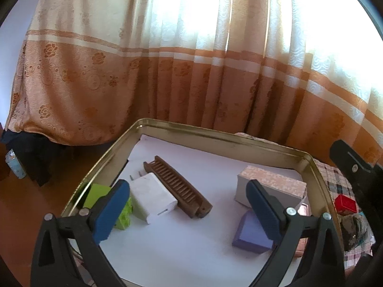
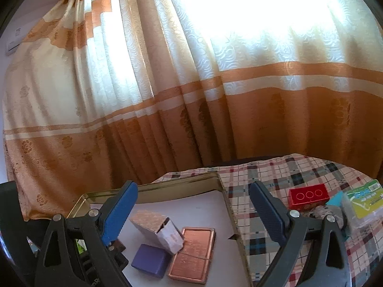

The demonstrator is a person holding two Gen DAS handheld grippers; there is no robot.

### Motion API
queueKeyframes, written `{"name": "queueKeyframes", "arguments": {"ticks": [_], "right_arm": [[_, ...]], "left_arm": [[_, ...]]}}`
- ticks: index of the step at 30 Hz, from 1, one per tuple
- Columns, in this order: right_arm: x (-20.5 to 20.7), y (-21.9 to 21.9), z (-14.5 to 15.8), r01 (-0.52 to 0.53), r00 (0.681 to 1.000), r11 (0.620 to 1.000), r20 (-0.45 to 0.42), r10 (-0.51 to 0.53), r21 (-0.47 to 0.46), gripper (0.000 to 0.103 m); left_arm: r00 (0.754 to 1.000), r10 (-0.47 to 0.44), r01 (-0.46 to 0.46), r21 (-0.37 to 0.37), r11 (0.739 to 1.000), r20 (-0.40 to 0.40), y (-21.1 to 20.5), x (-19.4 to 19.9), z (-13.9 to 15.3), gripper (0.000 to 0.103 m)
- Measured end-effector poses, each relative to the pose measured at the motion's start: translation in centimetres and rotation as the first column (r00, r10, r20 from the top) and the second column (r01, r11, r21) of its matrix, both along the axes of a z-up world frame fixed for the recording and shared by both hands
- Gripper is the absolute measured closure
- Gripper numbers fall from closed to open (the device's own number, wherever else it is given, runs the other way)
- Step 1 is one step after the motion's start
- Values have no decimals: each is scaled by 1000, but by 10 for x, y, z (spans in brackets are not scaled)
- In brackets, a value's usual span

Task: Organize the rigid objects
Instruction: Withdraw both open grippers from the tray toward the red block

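Right wrist view: right gripper [image 2: 192, 211] spread wide and empty, red box [image 2: 308, 196] waiting at right of frame outside the tin [image 2: 222, 186] — square up before closing.

Obscured and cropped items

Left finger [image 1: 112, 205] covers most of the green object [image 1: 124, 215]; the copper case [image 1: 303, 209] shows only slivers behind the right finger [image 1: 263, 210]. Grey clutter [image 1: 354, 229] beside the red box [image 1: 344, 203] is unidentifiable.

purple box [image 2: 149, 260], plaid cloth [image 2: 282, 174]
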State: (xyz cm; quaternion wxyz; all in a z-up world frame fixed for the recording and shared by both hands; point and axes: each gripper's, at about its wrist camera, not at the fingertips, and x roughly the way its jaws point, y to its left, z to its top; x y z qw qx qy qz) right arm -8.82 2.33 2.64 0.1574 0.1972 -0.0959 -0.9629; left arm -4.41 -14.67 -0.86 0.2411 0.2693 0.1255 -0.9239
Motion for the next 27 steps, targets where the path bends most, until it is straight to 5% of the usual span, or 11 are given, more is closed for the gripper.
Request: {"name": "queueKeyframes", "arguments": {"ticks": [8, 27], "right_arm": [[9, 4, 1, 35, 998, 990, -51, -28, 136, 7], [7, 64, 0, 171, 985, 976, -38, -168, 136, 7]], "left_arm": [[1000, -25, 25, -24, 999, -17, 12, 0, 0, 4], [993, -116, 112, -114, 987, -24, 38, -1, 6, 2]]}}
